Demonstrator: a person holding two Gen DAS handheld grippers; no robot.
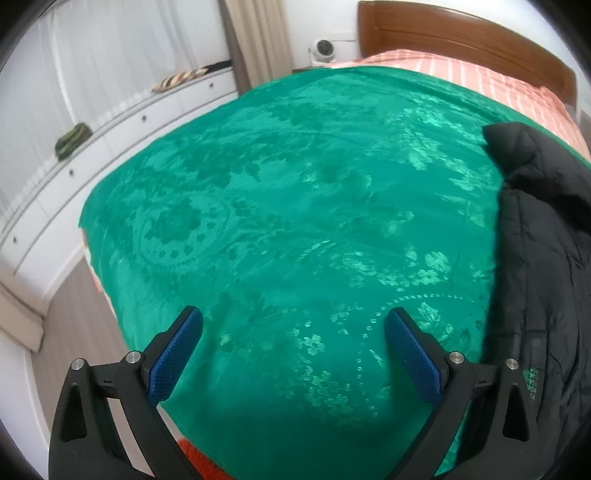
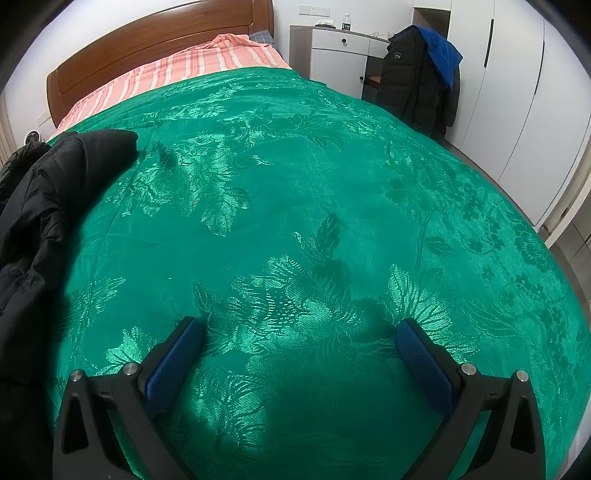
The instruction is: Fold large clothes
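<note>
Right now, black padded jacket (image 1: 546,236) lying crumpled on the green bedspread (image 1: 295,203), between the two grippers: at the right edge of the left wrist view, at the left edge of the right wrist view (image 2: 40,206). One rounded fold or sleeve end pointing toward the headboard end of the bed. Quilted stitching visible on the dark fabric; how the rest is arranged, cannot tell, since it runs out of both views.

Left gripper (image 1: 293,321) hovering above the bedspread near the foot end, blue pads (image 1: 177,354) spread wide, nothing between them. Jacket just beside its right finger, not touching as far as can be seen. Right gripper (image 2: 299,332) likewise above bare green cloth, fingers wide apart and empty, jacket off to its left, apart from the pads.

Bedspread shiny, woven with leaf and flower patterns, covering most of the bed. Pink striped sheet (image 2: 184,66) showing at the head end, below the brown wooden headboard (image 2: 147,33). Past the left edge of the bed, a white drawer unit (image 1: 110,136) under white curtains (image 1: 110,55). Past the right edge, a white bedside cabinet (image 2: 340,55) with a bottle (image 2: 345,21) on top, another dark jacket with a blue hood (image 2: 421,74) hanging beside it, and white wardrobe doors (image 2: 517,92).
</note>
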